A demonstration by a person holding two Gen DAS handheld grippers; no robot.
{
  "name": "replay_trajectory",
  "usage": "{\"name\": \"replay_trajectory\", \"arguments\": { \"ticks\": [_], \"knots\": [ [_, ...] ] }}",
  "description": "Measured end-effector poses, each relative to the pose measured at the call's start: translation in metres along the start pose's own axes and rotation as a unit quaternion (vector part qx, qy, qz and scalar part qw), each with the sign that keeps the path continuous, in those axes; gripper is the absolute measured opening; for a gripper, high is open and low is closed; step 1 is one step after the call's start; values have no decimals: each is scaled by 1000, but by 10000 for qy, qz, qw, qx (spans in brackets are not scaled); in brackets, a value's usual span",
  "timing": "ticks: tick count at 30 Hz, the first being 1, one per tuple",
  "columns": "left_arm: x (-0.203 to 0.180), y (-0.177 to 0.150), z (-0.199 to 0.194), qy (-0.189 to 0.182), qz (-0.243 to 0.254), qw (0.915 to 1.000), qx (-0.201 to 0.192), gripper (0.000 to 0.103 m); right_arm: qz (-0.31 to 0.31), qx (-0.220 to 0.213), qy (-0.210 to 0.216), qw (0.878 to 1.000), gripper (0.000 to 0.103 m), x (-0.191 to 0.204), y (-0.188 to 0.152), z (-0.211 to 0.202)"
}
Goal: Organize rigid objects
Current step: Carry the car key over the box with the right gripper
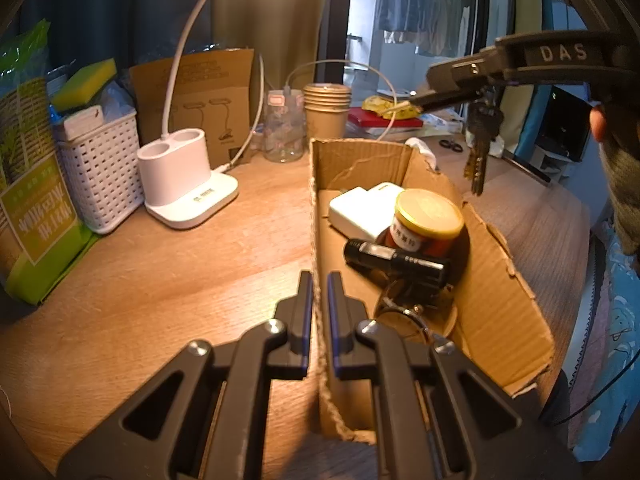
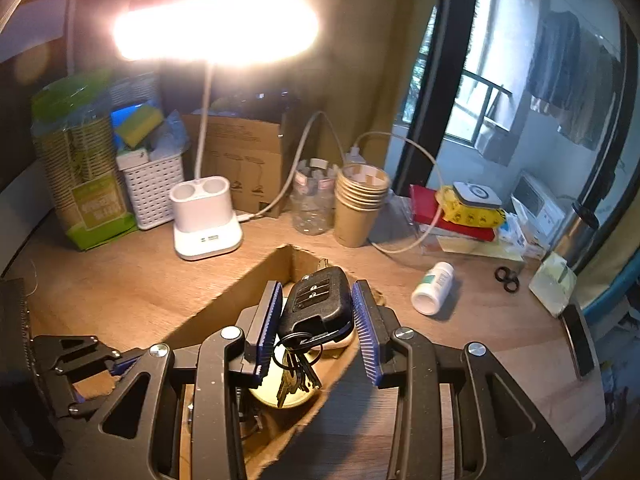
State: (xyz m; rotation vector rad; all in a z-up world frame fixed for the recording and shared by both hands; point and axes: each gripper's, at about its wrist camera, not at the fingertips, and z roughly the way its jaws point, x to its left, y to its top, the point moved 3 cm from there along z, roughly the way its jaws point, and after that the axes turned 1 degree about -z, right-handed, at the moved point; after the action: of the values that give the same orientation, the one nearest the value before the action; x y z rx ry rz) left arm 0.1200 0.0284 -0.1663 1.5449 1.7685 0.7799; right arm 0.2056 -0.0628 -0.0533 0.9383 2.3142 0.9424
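Observation:
An open cardboard box [image 1: 500, 304] lies on the wooden desk. In it are a white charger [image 1: 360, 208], a yellow-lidded jar [image 1: 428, 216] and a black cylinder [image 1: 396, 262]. My left gripper [image 1: 320, 284] is shut on the box's left wall [image 1: 316, 240]. My right gripper [image 2: 316, 292] is shut on a black car key fob [image 2: 320, 300] with a bunch of keys [image 2: 294, 376] hanging below it, above the box [image 2: 256, 292]. In the left wrist view the right gripper [image 1: 420, 100] hovers over the box's far right with the keys [image 1: 478, 148] dangling.
A white lamp base [image 1: 184, 176], white basket [image 1: 100, 168], stacked paper cups [image 1: 326, 110] and a clear jar [image 1: 284, 124] stand behind the box. A white pill bottle [image 2: 434, 288] lies on the desk [image 2: 120, 280] to the right, near black rings [image 2: 507, 279].

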Motion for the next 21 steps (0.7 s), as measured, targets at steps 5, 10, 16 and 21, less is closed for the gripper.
{"name": "replay_trajectory", "arguments": {
  "ticks": [5,10,16,21],
  "knots": [
    [-1,0,0,-9,-9,10000,-12,7,-72,51,139,9999,38,17,0,4],
    [-2,0,-1,-22,-9,10000,-33,7,-106,140,282,9994,38,30,-3,11],
    [-2,0,-1,-34,-20,10000,-32,7,-78,239,440,9987,38,44,-10,21],
    [-2,0,-2,-40,-24,10000,-33,7,-17,310,535,9981,38,51,-14,27]
  ]
}}
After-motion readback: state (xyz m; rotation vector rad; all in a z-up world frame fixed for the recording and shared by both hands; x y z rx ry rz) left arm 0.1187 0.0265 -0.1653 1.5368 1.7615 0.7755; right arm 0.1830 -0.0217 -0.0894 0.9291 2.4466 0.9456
